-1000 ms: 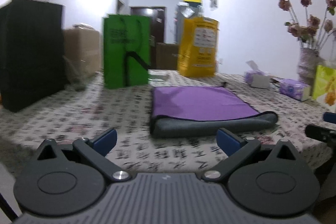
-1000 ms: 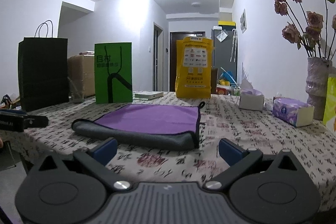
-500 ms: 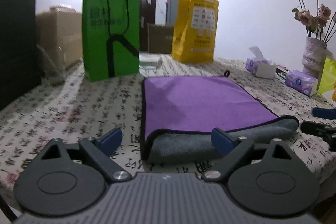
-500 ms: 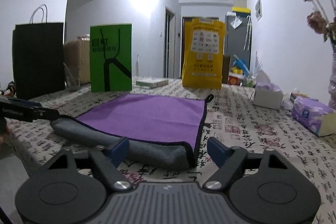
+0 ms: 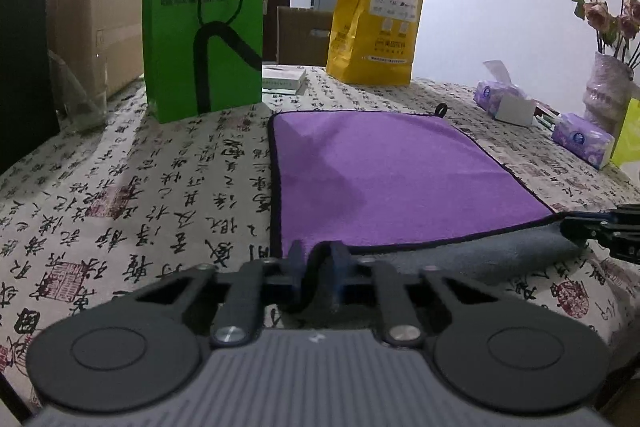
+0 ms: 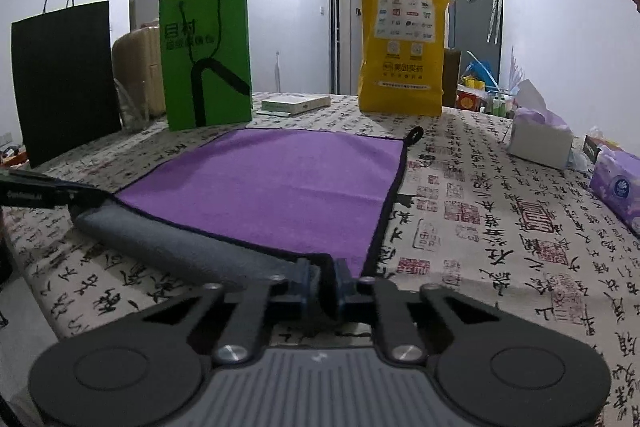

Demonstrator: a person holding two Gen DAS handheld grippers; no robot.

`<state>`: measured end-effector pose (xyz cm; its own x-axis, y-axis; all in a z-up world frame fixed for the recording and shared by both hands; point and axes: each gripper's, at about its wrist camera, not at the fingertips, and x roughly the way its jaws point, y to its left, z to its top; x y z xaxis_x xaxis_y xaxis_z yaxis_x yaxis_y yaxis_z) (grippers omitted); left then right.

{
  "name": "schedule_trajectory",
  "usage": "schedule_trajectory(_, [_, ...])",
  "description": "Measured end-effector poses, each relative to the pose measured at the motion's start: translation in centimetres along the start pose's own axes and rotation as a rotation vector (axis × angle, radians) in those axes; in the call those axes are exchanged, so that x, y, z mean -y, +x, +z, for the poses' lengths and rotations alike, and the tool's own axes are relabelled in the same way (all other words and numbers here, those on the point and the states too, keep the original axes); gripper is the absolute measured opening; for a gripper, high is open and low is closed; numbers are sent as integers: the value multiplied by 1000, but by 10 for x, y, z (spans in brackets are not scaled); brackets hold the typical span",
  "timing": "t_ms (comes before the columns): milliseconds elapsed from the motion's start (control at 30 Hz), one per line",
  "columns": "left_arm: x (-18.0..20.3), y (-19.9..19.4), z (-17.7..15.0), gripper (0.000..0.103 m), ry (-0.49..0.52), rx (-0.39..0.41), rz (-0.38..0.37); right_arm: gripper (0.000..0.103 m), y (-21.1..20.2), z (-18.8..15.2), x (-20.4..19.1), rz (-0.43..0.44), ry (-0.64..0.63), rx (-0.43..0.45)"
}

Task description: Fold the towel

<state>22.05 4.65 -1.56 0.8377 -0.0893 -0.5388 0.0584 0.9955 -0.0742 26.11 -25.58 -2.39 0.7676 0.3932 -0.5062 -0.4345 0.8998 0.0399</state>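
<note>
A towel, purple on top and grey underneath, lies folded on the patterned tablecloth; it shows in the left wrist view [image 5: 392, 171] and the right wrist view [image 6: 280, 187]. Its grey folded edge faces me. My left gripper [image 5: 318, 267] is shut on the towel's near left corner. My right gripper [image 6: 322, 279] is shut on the near right corner. Each gripper also shows from the side in the other's view: the right one [image 5: 600, 231] and the left one [image 6: 52, 193].
Behind the towel stand a green paper bag [image 5: 202, 23], a yellow bag [image 5: 374, 19], a black bag [image 6: 64, 79] and a cardboard box [image 5: 96, 27]. Tissue packs [image 5: 582, 139] and a flower vase [image 5: 608, 87] are at the right. A glass [image 5: 80, 95] is at the left.
Both grippers moved forward to the towel's near edge and closed on its two near corners; they were open half a second ago.
</note>
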Motion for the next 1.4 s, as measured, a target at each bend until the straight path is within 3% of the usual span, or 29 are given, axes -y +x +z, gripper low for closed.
schedule_trajectory(533, [-3, 15, 33, 6, 44, 41, 8, 6, 27, 32, 13, -16, -43, 9])
schedule_trajectory(867, [-12, 55, 78, 6, 65, 57, -4, 6, 71, 74, 30, -31, -90, 0])
schedule_trajectory(1400, [-30, 124, 121, 6, 80, 40, -26, 6, 138, 114, 60, -33, -106, -27])
